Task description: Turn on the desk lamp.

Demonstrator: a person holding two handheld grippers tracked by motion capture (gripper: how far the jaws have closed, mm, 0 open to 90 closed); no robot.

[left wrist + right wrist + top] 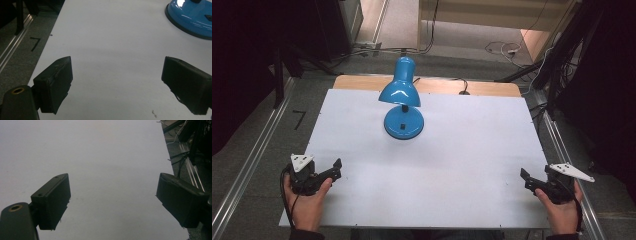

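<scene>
Currently the blue lamp [402, 102] is seen upper centre, upright, nearer the left gripper [333, 169]; both it and the right gripper [527, 179] are held released, empty.

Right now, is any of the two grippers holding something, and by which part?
Nothing is held. The left gripper and the right gripper both have their jaws wide open over the bare white table, away from the blue lamp.

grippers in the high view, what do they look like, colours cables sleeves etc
Both are black two-jaw tools. The left gripper and right gripper each carry a pale grey three-cornered plate on top. A black cable trails from the left one. The pads are blocky, matt black and scuffed. Dark sleeves show at the wrists.
</scene>
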